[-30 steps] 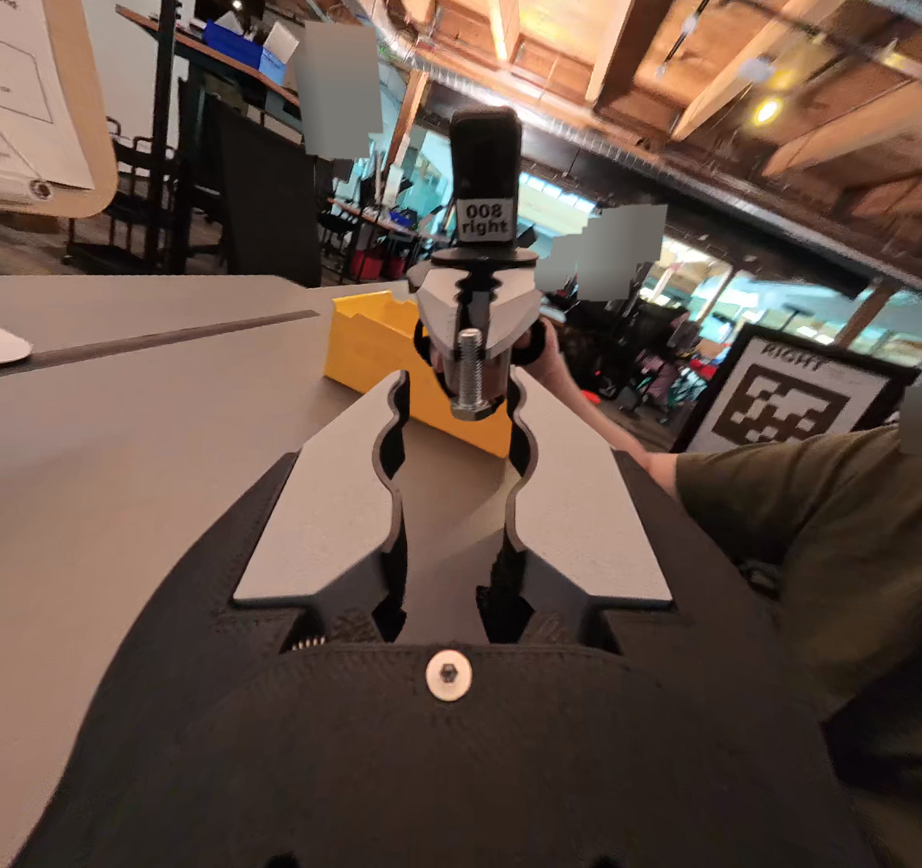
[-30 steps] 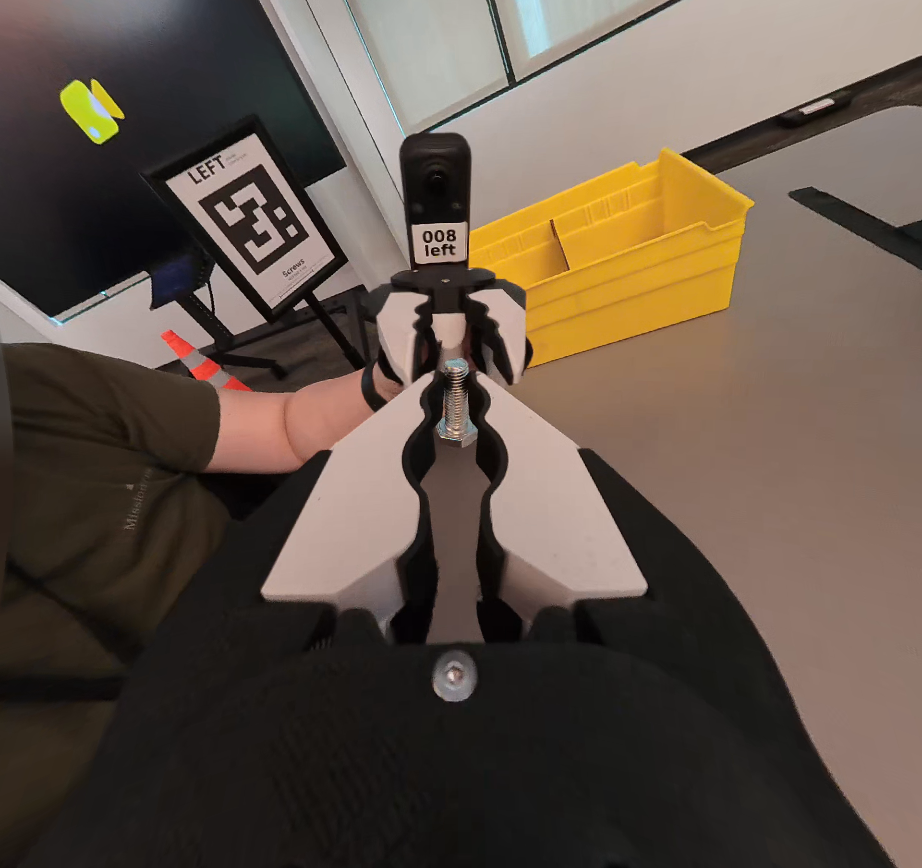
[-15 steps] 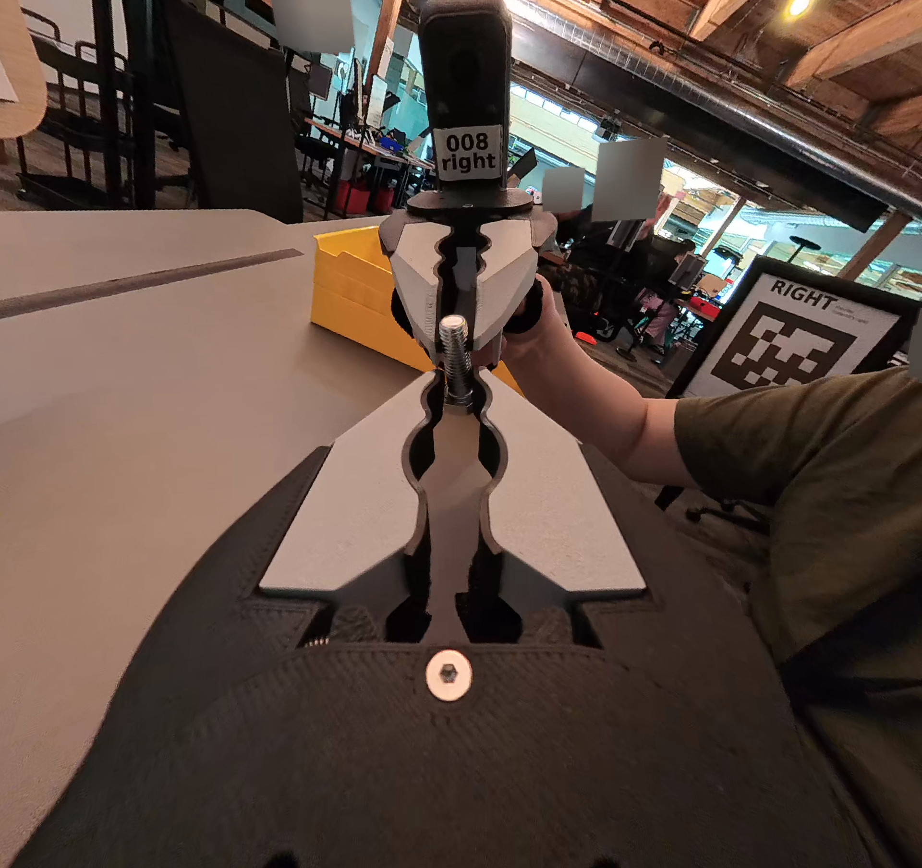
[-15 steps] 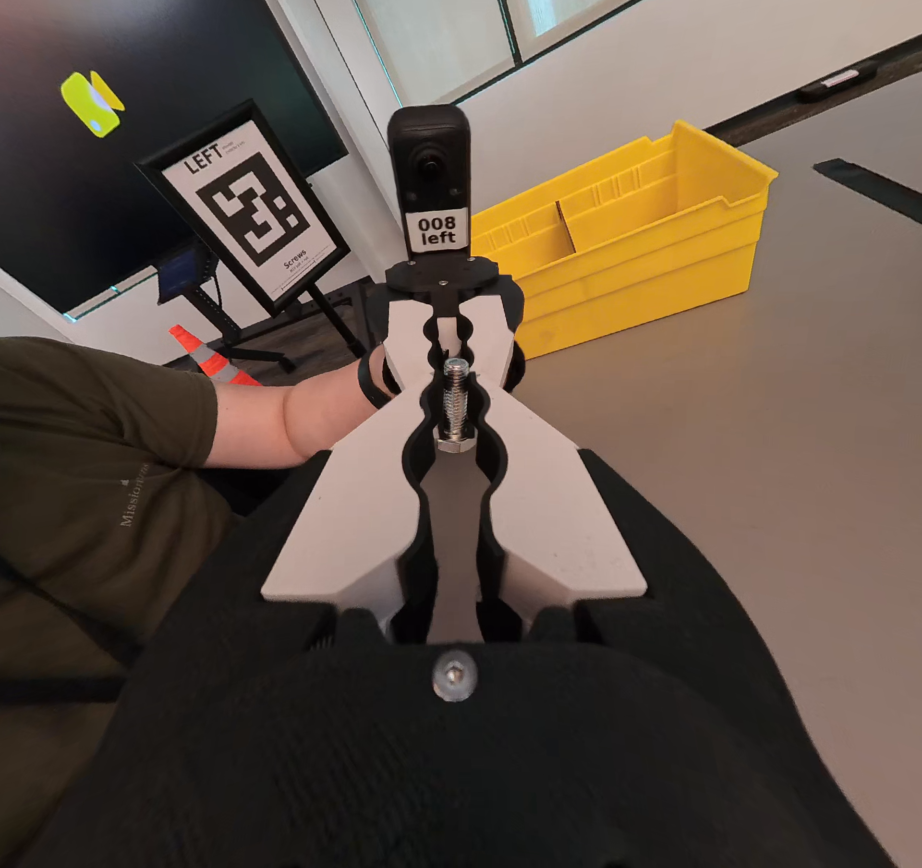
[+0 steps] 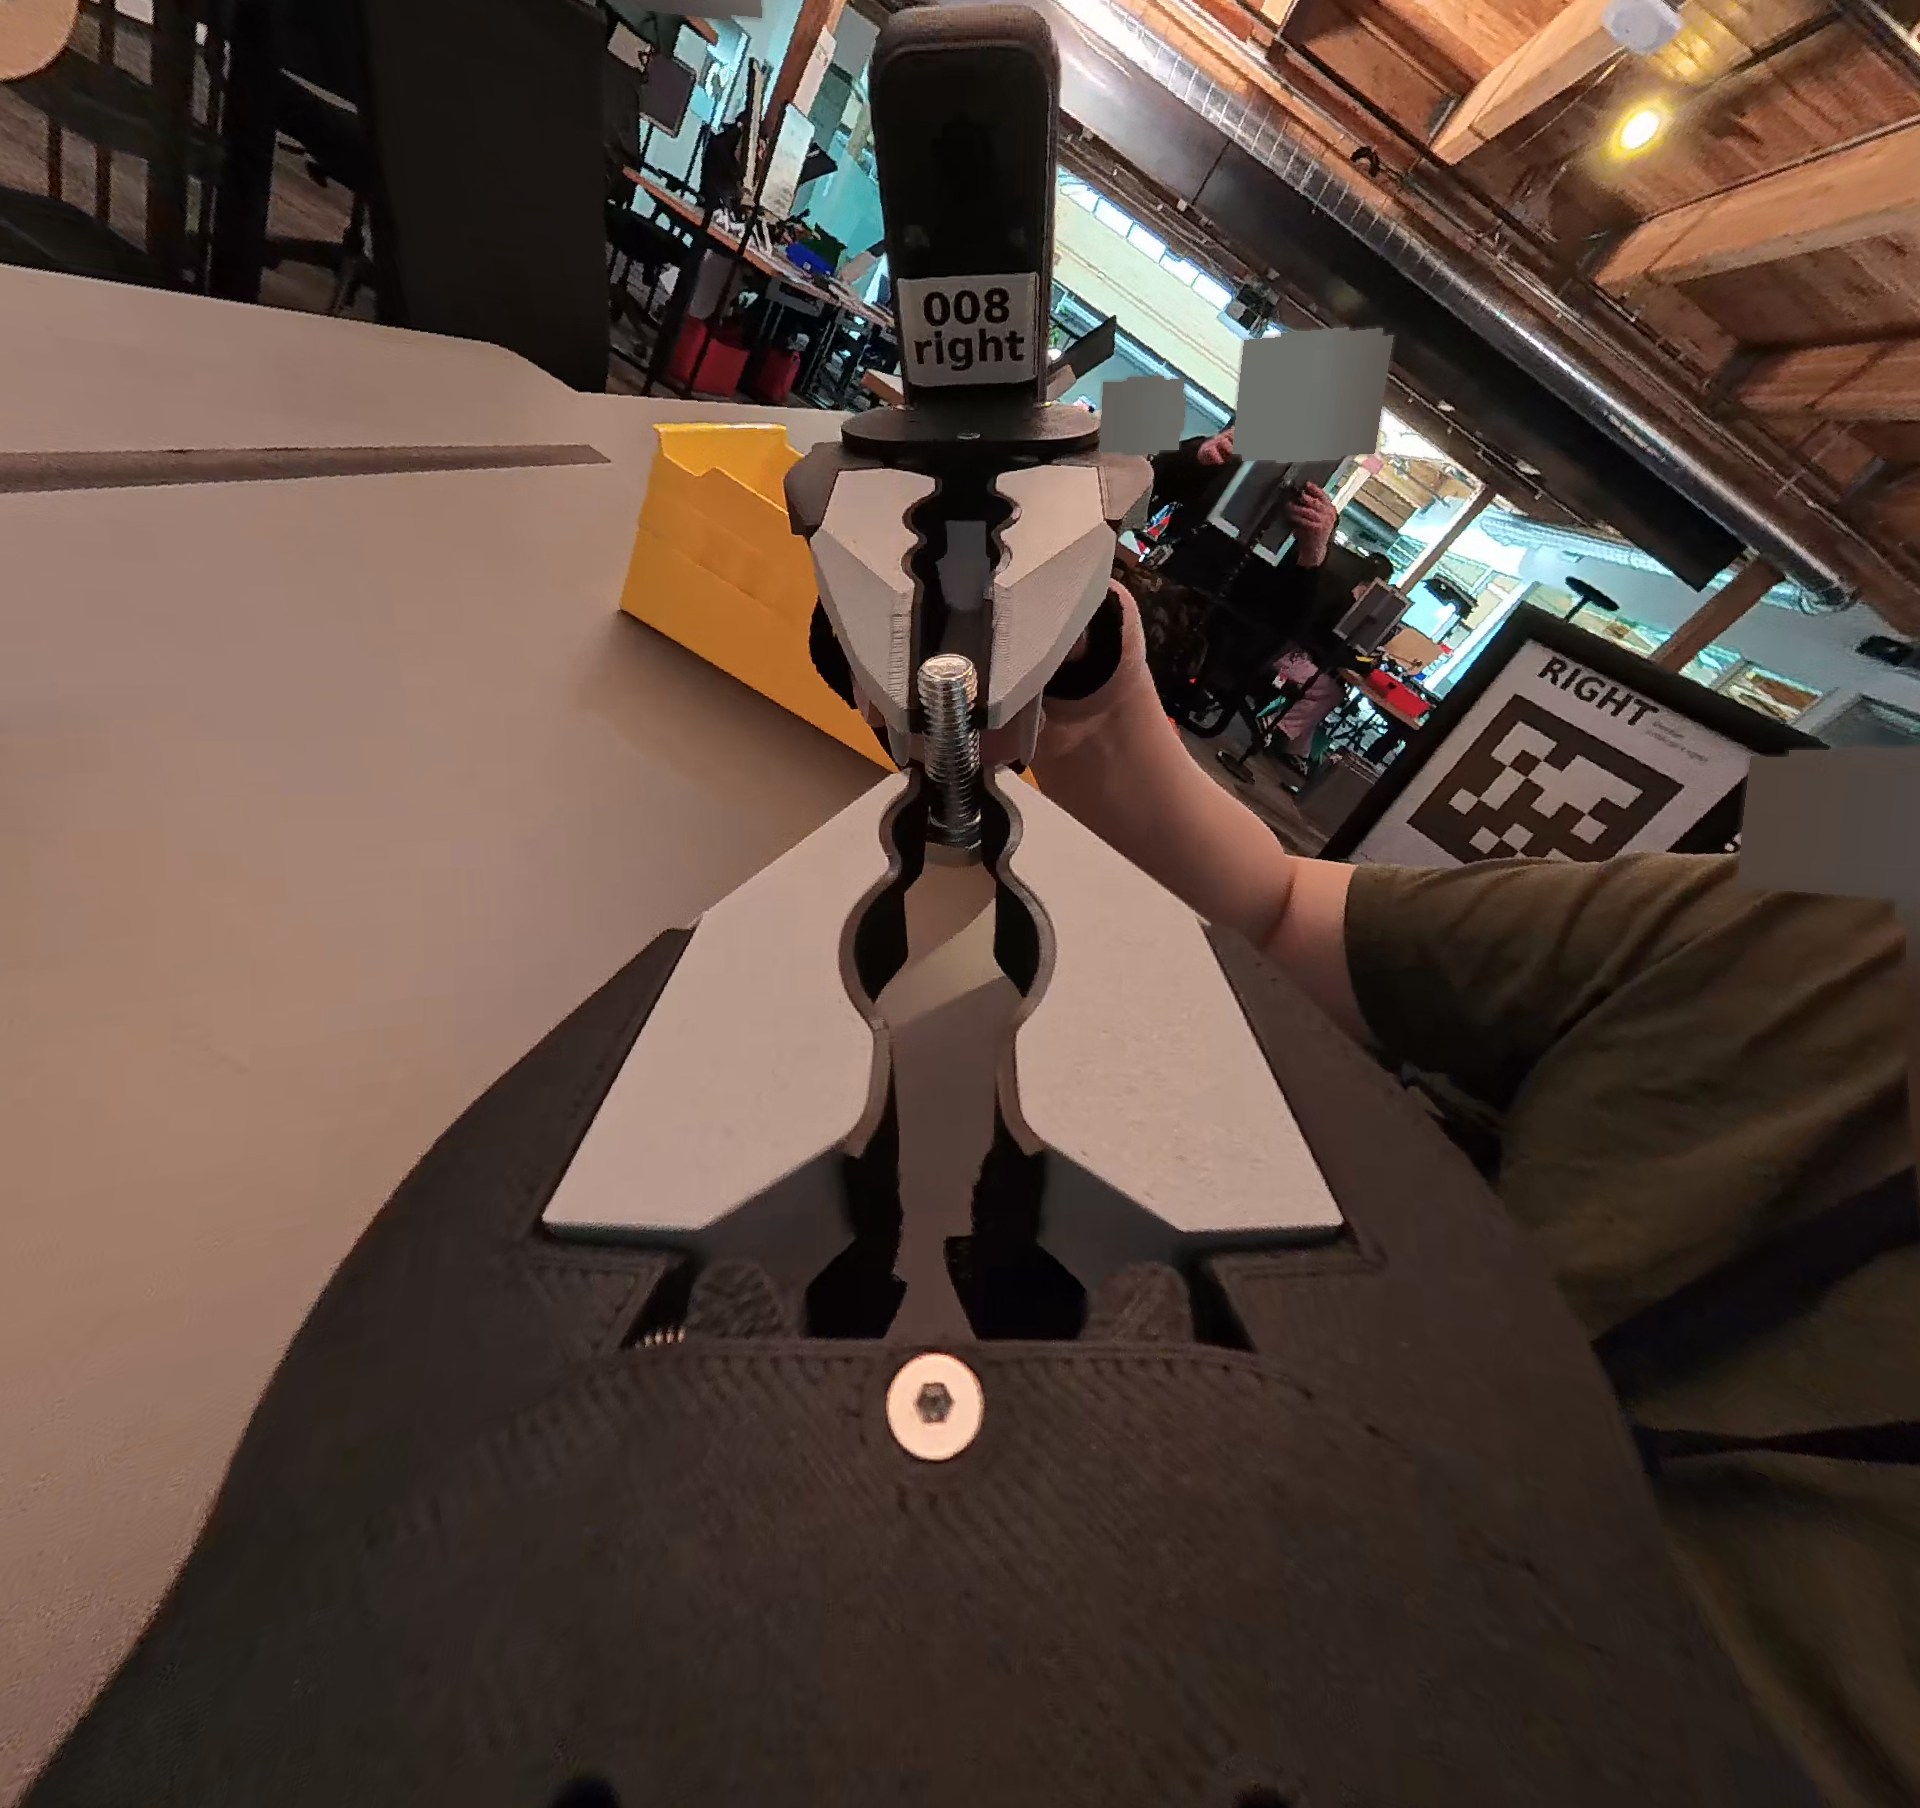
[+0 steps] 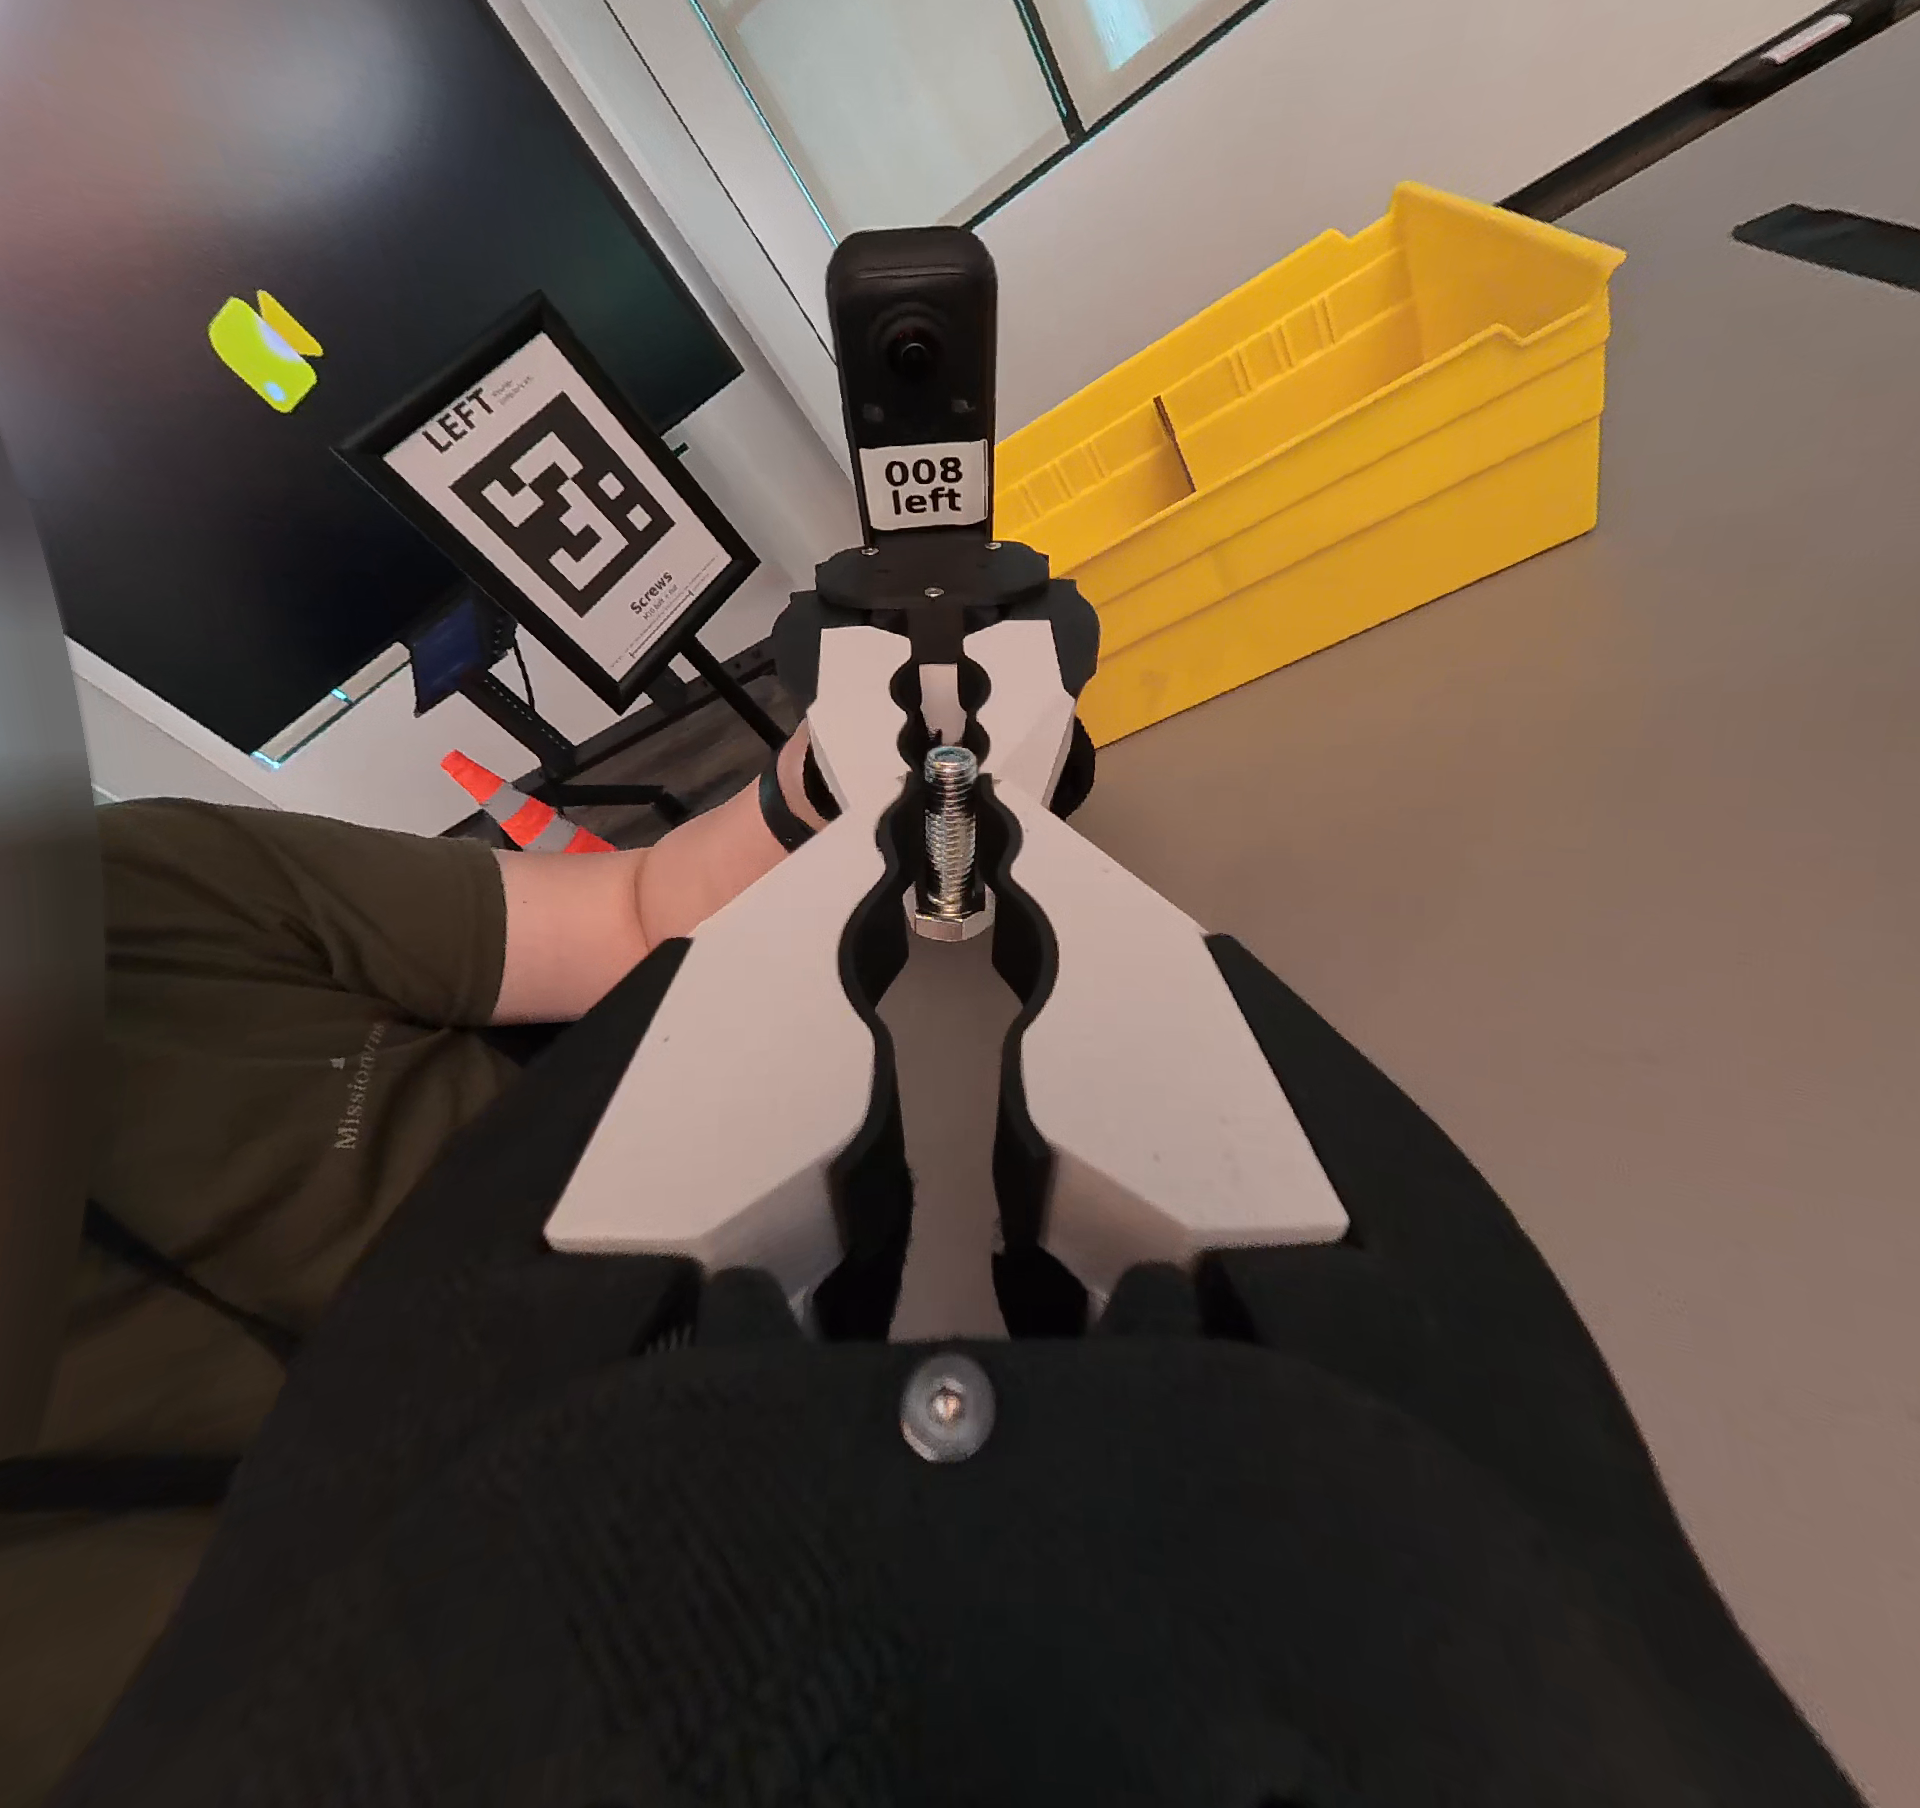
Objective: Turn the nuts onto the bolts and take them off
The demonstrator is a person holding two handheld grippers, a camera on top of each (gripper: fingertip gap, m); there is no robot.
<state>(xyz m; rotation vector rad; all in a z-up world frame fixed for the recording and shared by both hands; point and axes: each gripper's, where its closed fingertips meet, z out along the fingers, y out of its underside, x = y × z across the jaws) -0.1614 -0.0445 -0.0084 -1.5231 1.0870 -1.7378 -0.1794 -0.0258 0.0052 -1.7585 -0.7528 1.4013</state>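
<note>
Grey table (image 5: 260, 823) below, yellow bin (image 6: 1351, 532) standing on it toward the far edge. Raised clear of the surface, nearer the person's edge, left gripper (image 5: 951, 802) and right gripper (image 6: 951, 802) facing each other tip to tip. Both sets of fingers drawn nearly together, clamped in their front notches on one upright bolt (image 6: 948, 844). Thread end up, hex end down; whether nut or head, cannot tell.

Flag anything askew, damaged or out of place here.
Nothing stands out. The silver threaded steel bolt sits straight between the left gripper and right gripper; the yellow plastic bin stands upright on the grey table.
</note>
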